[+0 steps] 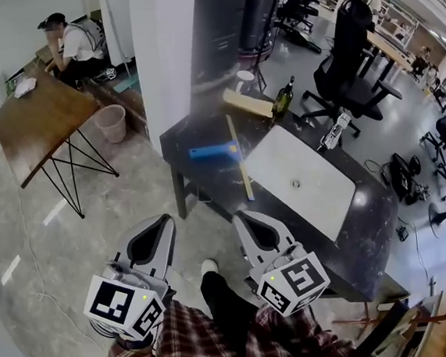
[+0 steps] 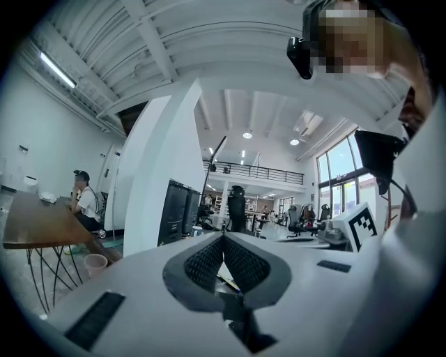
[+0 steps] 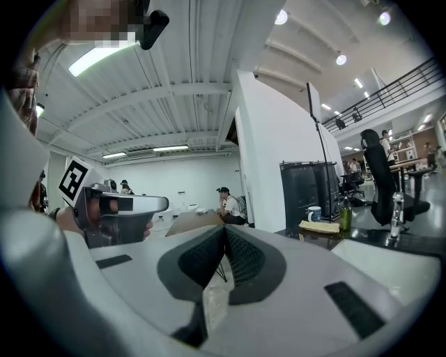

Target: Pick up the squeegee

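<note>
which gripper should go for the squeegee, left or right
Right, probably. The right gripper sits at the table edge, almost in line with the squeegee; the left gripper is over the floor beside the table. Both are shut and must open first.

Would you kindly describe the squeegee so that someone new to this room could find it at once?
Find the dark table beside the white pillar. The squeegee lies flat on it, just left of the white rectangular panel. It alone is T-shaped: a long pale blade with a blue handle, unlike the green bottle and tan block behind it.
</note>
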Demonstrator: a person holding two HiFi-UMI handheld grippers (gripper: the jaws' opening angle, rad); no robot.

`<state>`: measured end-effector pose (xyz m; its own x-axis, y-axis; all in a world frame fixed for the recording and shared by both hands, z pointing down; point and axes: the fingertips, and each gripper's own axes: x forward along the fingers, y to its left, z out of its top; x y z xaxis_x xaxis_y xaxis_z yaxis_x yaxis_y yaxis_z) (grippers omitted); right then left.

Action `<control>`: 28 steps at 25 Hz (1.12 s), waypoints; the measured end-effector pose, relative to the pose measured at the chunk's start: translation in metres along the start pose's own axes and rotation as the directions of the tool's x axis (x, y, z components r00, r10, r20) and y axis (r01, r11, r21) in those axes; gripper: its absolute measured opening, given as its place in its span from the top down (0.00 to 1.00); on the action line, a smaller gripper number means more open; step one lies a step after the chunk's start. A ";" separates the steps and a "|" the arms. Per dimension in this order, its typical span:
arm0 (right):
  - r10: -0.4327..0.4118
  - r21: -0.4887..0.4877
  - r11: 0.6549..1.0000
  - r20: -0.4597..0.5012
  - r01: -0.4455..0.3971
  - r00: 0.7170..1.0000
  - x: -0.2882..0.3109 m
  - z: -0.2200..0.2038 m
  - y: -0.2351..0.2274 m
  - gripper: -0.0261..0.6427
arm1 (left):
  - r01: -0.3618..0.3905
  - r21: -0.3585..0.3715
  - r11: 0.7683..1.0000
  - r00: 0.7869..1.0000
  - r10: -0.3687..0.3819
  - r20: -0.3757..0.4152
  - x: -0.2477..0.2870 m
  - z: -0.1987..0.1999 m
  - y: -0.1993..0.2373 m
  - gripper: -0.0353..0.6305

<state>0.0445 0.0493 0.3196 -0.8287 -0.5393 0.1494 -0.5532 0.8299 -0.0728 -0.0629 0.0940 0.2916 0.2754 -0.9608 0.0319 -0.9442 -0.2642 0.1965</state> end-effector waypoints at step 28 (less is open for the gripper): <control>-0.122 0.080 0.988 -0.095 0.130 0.988 0.226 0.025 -0.192 0.94 | 0.219 -0.029 0.975 0.969 -0.220 -0.108 0.278 0.029 0.157 0.93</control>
<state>-0.0387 -0.2350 0.3430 -0.7432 -0.6203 0.2505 -0.6609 0.7389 -0.1310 -0.1399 -0.2172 0.3029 0.4946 -0.8640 0.0937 -0.8557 -0.4653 0.2266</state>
